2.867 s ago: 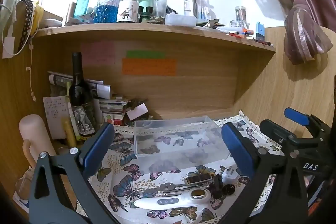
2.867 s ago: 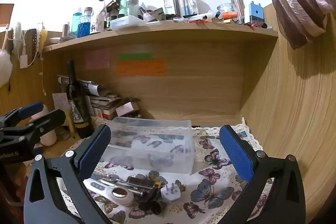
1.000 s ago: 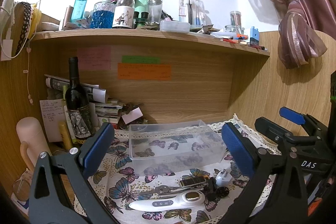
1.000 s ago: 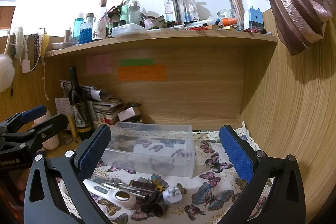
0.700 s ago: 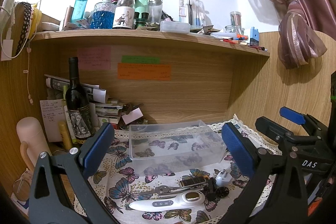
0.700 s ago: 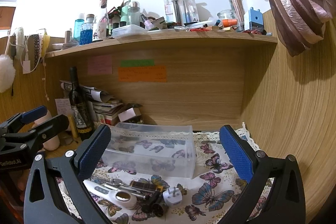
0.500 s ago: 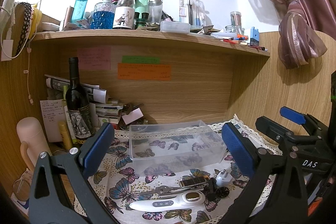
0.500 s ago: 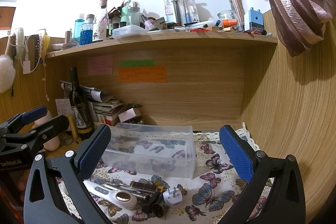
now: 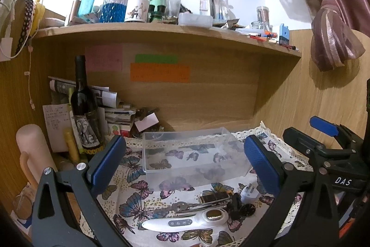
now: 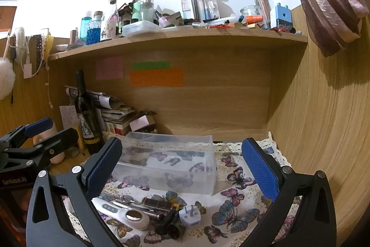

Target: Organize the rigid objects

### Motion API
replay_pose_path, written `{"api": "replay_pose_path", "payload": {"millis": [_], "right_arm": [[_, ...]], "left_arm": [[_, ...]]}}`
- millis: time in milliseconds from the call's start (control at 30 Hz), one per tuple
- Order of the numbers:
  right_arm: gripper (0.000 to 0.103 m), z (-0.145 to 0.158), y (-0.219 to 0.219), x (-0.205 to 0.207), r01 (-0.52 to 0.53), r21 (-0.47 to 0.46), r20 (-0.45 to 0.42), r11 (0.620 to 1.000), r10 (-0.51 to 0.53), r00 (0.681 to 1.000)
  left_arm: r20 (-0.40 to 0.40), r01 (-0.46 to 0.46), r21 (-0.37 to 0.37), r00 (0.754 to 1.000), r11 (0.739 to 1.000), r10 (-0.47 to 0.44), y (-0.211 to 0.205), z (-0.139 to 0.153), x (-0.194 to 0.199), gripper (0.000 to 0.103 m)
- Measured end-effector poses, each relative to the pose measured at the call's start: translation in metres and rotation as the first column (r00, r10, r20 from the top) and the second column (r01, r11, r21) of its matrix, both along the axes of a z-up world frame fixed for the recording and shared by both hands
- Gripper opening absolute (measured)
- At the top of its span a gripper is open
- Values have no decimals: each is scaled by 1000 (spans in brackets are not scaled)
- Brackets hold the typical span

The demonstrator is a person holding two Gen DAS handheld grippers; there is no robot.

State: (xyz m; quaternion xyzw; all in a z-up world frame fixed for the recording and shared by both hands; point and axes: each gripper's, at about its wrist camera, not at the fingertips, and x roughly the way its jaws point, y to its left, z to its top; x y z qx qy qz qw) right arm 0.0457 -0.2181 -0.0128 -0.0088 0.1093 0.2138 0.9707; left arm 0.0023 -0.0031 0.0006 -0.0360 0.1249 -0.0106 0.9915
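Low in the centre of both frames, a white thermometer (image 9: 185, 222), keys (image 9: 182, 207), a dark lighter (image 9: 215, 198) and a white plug (image 10: 191, 217) lie clustered on the butterfly cloth (image 10: 233, 212) just in front of the empty clear bin (image 9: 192, 156). All look light, stiff and smooth; the thermometer is probably best pinched across its narrow handle, the plug across its flat sides. The left gripper (image 9: 182, 163) and right gripper (image 10: 181, 166) both hang released, jaws wide, holding nothing

The left wrist camera sits low at the near left of the desk and faces the far wooden back panel (image 9: 196, 94), with the clear box (image 9: 194, 156) near and the right gripper (image 9: 323, 142) at its right edge. The right wrist camera sits to the right at a similar height, faces the same back panel (image 10: 219, 96), and shows the left gripper (image 10: 44, 138) at its left edge. Both views share the box (image 10: 171, 166), the butterfly cloth (image 9: 136, 198), the small items in front of the box and the cluttered shelf (image 10: 185, 36).
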Motion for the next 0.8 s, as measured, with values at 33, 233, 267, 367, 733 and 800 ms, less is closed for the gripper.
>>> {"api": "replay_pose_path", "payload": {"millis": [33,233,267,367,733,800], "right_arm": [[103,-2,0,2,1,-2,-5,1000,-1,1000],[103,-21,-1,18,8,-36,-55,999,-9,998],[103,-25,-2,19,4,-42,-60,999,-6,998],[103,-41,-6,23,49,-60,-59,997,-52,997],[103,-90,-12,54,0,-148,-271,989,-41,962],[103,-98,-12,56,-13,-161,-299,987,-36,953]], "left_arm": [[-10,1,-1,1000,1000,-1,1,-1,2,103],[-93,21,-6,995,1000,-22,7,-21,18,103],[-109,27,-5,994,1000,-28,7,-25,21,103],[-184,31,13,983,999,-28,8,-43,33,103],[-402,141,1,907,990,-128,-5,-99,59,89],[-432,158,-1,890,987,-143,-8,-106,61,86]]}}
